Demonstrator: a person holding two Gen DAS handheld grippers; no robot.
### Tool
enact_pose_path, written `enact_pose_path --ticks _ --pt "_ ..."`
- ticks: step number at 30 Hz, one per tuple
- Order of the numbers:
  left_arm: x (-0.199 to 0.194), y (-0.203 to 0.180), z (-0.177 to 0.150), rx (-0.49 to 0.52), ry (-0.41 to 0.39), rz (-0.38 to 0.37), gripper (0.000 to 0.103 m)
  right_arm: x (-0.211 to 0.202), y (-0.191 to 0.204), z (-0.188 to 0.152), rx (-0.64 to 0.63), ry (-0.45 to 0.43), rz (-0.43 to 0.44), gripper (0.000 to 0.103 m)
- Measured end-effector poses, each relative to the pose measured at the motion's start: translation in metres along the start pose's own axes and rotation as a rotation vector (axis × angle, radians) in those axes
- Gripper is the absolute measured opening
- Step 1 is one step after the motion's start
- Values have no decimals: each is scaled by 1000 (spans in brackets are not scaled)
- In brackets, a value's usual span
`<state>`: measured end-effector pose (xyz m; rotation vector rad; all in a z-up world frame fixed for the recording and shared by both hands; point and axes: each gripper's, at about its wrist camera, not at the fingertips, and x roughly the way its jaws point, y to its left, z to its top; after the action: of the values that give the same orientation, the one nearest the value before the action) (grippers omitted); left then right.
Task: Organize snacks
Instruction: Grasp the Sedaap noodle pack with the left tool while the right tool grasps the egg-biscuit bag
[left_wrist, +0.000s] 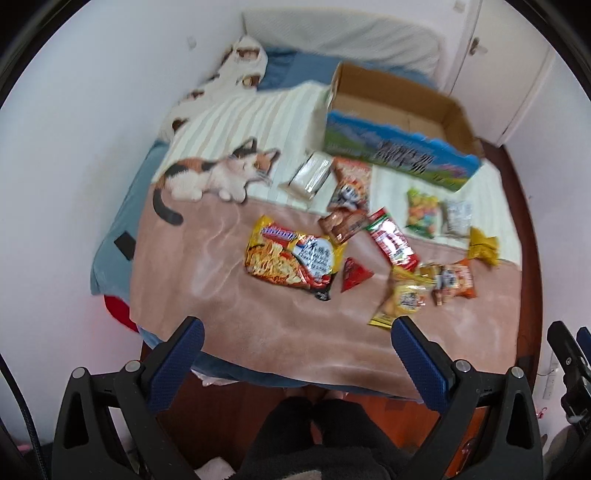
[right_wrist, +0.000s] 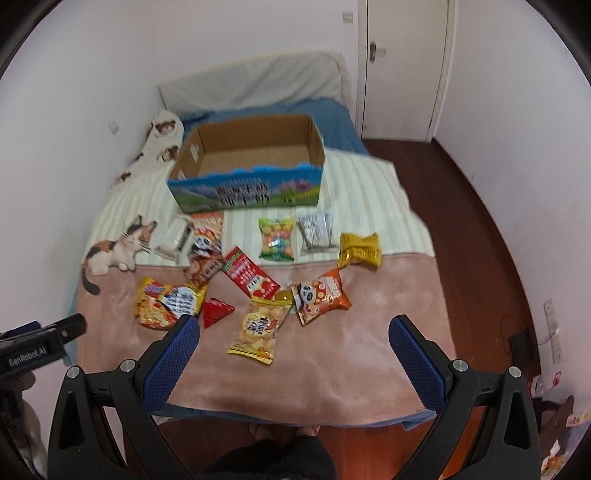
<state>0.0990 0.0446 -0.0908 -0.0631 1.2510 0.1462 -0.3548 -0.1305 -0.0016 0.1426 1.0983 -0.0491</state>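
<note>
Snacks lie scattered across the pink and striped blanket (right_wrist: 369, 332) on the bed, between you and the empty cardboard box (right_wrist: 251, 162) at the far side; nothing is in the box yet. Both claws are spread wide and hold nothing: the left claw (left_wrist: 295, 343) and the right claw (right_wrist: 294, 341) hover over the near edge of the bed, well short of any packet.

Your closest pick is the yellow puff packet (right_wrist: 258, 326). Its long axis runs roughly away from you, leaning a little to the right at the far end, where it touches or overlaps the orange panda bag (right_wrist: 321, 299) and the red striped packet (right_wrist: 249, 277). Grab there and you may drag a neighbour along.

The noodle packet (left_wrist: 293, 260) lies with its long axis slanting across the left view, the red triangular packet (left_wrist: 352, 275) just beside it.

These wrappers are thin and lie flat on soft cloth, so a shallow pinch could slip off or snag the blanket.
</note>
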Motion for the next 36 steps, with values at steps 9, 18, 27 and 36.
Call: enact_pose_path --ticks 9,18,27,36 --pt "102 19 24 -111 217 -5 103 170 2 3 59 293 86 103" --pt "224 64 53 -534 495 -231 103 286 36 -13 86 468 11 103" --pt "317 72 56 -749 712 -322 103 336 56 -16 193 582 3 103" --pt "326 84 55 -917 667 -316 103 362 63 -31 239 643 -22 103"
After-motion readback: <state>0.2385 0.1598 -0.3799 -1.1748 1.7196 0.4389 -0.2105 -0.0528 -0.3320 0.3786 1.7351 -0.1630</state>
